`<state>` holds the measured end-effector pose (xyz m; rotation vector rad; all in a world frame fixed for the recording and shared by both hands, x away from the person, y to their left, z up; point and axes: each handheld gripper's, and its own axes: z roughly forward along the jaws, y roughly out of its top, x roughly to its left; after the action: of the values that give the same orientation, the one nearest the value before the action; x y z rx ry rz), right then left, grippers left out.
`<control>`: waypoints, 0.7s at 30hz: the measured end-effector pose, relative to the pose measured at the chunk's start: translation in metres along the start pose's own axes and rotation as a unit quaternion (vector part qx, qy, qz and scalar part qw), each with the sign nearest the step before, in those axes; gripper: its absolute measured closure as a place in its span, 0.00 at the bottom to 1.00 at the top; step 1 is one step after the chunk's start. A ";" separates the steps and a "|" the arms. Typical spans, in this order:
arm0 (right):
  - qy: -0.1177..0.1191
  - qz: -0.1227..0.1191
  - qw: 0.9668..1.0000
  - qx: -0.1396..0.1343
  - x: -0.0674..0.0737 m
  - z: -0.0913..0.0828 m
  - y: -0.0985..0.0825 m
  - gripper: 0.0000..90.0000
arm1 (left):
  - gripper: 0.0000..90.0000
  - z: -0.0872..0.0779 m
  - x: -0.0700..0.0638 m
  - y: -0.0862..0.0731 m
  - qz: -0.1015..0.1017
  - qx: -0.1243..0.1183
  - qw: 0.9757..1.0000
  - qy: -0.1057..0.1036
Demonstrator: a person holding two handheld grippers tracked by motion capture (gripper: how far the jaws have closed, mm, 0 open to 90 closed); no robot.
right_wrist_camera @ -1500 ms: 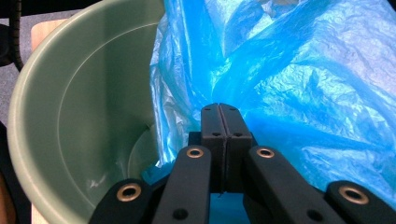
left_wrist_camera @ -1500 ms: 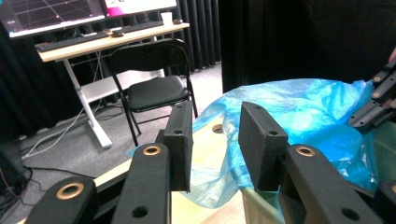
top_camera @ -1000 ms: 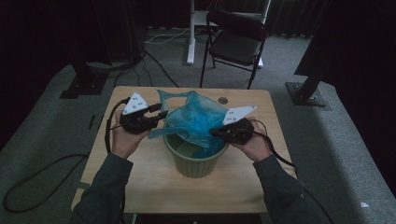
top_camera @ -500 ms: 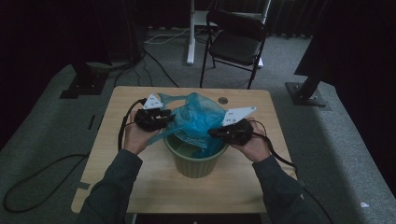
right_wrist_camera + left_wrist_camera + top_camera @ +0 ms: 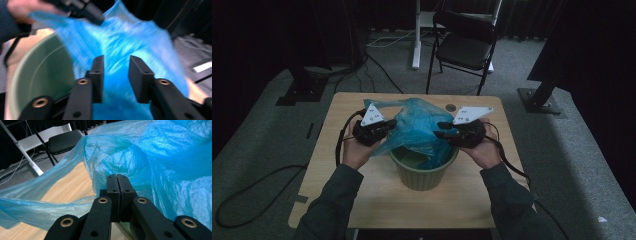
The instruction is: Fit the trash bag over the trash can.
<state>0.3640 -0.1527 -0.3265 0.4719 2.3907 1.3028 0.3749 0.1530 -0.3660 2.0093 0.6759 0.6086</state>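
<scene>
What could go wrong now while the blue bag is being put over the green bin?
1. Only the left tool is shut on the blue bag; the right tool is open, so that side may slip into the green bin.
2. The thin film is stretched from one pinch and might tear.
3. Pulling sideways could tip the bin.

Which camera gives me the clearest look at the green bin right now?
The high view: the green bin shows whole on the table, blue bag draped over its far rim. The right gripper view shows a blurred part of its rim and inner wall; the left gripper view has mostly bag.
</scene>
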 end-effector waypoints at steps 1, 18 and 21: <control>-0.011 0.001 1.000 -0.001 -0.001 0.001 0.004 0.63 | 0.99 -0.001 -0.001 0.000 0.002 -0.001 1.000 0.000; -0.035 0.025 0.995 0.085 -0.018 0.044 0.016 1.00 | 0.99 -0.019 -0.018 -0.004 0.026 -0.030 0.999 -0.004; -0.045 0.023 0.996 0.078 -0.016 0.037 0.017 1.00 | 0.99 -0.021 -0.016 -0.008 0.021 -0.031 0.999 -0.001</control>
<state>0.3973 -0.1244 -0.3282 0.6187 2.4304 1.0927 0.3477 0.1587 -0.3652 1.9715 0.6070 0.6448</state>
